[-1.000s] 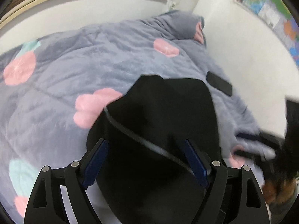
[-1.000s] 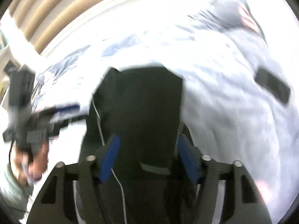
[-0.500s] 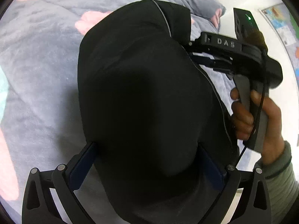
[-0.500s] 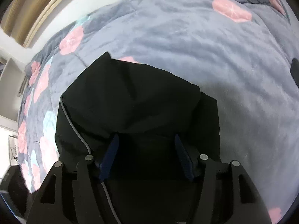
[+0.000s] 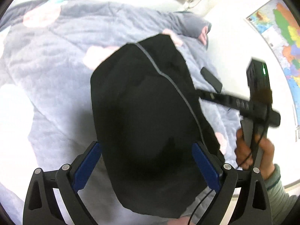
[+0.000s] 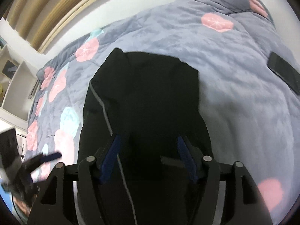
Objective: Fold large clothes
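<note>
A black garment with a thin grey stripe (image 5: pixel 150 116) lies folded in a compact bundle on a grey bed cover with pink and teal flowers (image 5: pixel 56 60). It also shows in the right wrist view (image 6: pixel 150 97). My left gripper (image 5: pixel 146 161) is open, its blue pads spread to either side of the bundle's near end. My right gripper (image 6: pixel 149 150) is open above the garment's near part, its pads apart. The right gripper and the hand holding it also show at the right of the left wrist view (image 5: pixel 253 103).
A black phone (image 6: pixel 283 71) lies on the cover to the right of the garment; it also shows in the left wrist view (image 5: pixel 211 77). A white wall with a coloured map (image 5: pixel 281 37) is at the right. White shelves (image 6: pixel 11 78) stand at the left.
Both grippers have drawn back and up from the garment. The left view now shows more of the bed, and the right gripper has moved off to the bundle's right side.
</note>
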The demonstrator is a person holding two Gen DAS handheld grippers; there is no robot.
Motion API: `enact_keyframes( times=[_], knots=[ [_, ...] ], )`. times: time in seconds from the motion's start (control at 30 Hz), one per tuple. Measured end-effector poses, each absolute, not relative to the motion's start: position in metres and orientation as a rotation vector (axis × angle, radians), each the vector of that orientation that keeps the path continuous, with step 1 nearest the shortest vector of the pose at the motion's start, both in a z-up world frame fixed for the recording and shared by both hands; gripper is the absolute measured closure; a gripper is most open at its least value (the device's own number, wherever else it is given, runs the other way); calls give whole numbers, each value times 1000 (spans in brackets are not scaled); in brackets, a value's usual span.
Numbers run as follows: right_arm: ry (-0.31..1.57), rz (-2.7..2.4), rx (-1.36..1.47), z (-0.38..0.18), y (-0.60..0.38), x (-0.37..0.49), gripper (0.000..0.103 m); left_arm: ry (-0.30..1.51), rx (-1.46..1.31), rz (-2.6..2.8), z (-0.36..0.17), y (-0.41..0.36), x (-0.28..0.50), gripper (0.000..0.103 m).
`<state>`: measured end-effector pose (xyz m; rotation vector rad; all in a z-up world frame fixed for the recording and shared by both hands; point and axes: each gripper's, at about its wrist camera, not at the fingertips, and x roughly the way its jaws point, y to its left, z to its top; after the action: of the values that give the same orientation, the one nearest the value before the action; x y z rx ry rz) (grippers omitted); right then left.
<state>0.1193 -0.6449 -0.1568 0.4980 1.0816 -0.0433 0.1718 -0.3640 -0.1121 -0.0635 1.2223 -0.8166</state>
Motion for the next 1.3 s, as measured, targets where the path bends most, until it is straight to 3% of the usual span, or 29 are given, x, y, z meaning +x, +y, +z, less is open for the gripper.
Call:
enact_keyframes(
  times=[0.07,0.13,0.43,0.7,0.83,1.13,1.3],
  knots=[
    [1087,-64,517,-157,-648,100,20,1233,-79,-827,-111,-358,173,5],
    [1098,-87,541,-160,-653,82,17,1270,-82,-833,-117,-355,171,5],
    [1137,-172,704,-184,-686,33,17,1309,-17,-771,-127,-360,177,5],
    [1160,-112,662,-204,-687,68,15,1393,-103,-816,-160,-368,203,5],
    [1176,-69,657,-223,-692,89,0,1452,-151,-855,-187,-380,222,3],
    [1218,312,1062,-313,-724,111,0,1518,-184,-972,-214,-387,240,0],
    [1234,396,1040,-309,-720,118,0,1519,-152,-959,-203,-382,244,0]
  ],
)
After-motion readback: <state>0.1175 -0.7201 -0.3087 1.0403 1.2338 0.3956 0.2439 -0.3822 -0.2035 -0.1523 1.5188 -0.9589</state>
